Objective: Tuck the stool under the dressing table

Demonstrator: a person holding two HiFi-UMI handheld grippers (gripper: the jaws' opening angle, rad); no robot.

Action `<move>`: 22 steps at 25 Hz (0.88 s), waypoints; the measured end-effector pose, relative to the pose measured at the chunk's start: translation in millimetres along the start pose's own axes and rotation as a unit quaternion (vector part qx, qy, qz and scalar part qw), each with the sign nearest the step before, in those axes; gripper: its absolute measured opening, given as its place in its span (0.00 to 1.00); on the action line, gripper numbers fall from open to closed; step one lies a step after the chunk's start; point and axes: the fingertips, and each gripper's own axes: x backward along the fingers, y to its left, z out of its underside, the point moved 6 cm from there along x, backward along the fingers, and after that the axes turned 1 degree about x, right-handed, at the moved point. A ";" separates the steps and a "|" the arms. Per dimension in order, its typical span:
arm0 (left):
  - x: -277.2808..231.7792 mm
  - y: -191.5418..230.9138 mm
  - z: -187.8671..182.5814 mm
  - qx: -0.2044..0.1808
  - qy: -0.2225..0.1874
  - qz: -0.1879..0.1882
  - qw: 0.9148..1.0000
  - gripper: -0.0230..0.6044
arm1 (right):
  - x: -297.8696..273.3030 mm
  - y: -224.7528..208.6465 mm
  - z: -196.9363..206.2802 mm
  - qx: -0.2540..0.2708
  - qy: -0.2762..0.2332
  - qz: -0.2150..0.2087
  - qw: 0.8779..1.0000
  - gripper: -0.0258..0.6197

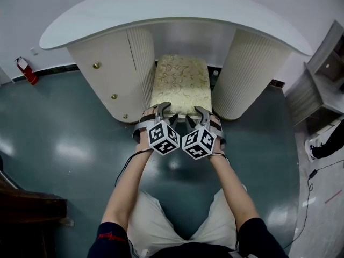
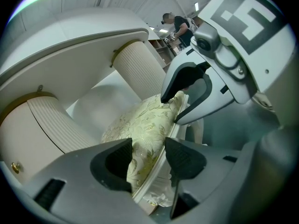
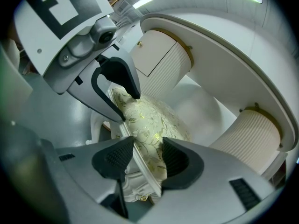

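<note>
The stool [image 1: 180, 82] has a cream floral cushion and a white frame, and stands partly in the knee gap of the white dressing table [image 1: 161, 7]. My left gripper [image 1: 164, 109] is shut on the left part of the seat's near edge. My right gripper [image 1: 200, 112] is shut on the right part of that edge. In the left gripper view the stool [image 2: 140, 120] has its seat rim clamped in the left gripper [image 2: 148, 161], with the right gripper [image 2: 180, 99] on the edge beyond. In the right gripper view the right gripper [image 3: 144, 160] grips the stool [image 3: 154, 120] the same way.
Ribbed cream pedestals flank the gap, one at the left [image 1: 107, 63] and one at the right [image 1: 252, 74]. A red fire extinguisher [image 1: 26, 71] stands by the wall at far left. A grey shelf unit [image 1: 322, 74] and a floor cable [image 1: 309, 198] are at right. A person [image 2: 180, 27] stands far behind.
</note>
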 end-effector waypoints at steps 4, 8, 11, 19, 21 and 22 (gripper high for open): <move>-3.9 3.4 0.8 -0.002 0.005 -0.003 1.000 0.41 | -5.6 -1.5 -2.1 -0.002 0.004 -0.002 1.000 0.36; -6.1 3.9 0.7 -0.003 0.006 -0.004 1.000 0.41 | -7.6 -2.7 -2.1 0.001 0.006 -0.004 1.000 0.36; -9.2 5.2 1.0 -0.002 0.006 -0.009 1.000 0.41 | -11.0 -4.2 -2.2 0.002 0.008 0.000 1.000 0.36; -17.4 10.5 2.7 -0.001 0.007 -0.018 1.000 0.41 | -21.0 -7.3 -3.9 0.006 0.012 0.002 1.000 0.35; -20.1 12.7 3.2 0.002 0.007 -0.023 1.000 0.40 | -24.1 -8.5 -4.3 0.006 0.011 0.006 1.000 0.35; -21.6 13.9 3.4 0.005 0.007 -0.024 1.000 0.40 | -25.7 -9.3 -4.7 0.006 0.011 0.007 1.000 0.35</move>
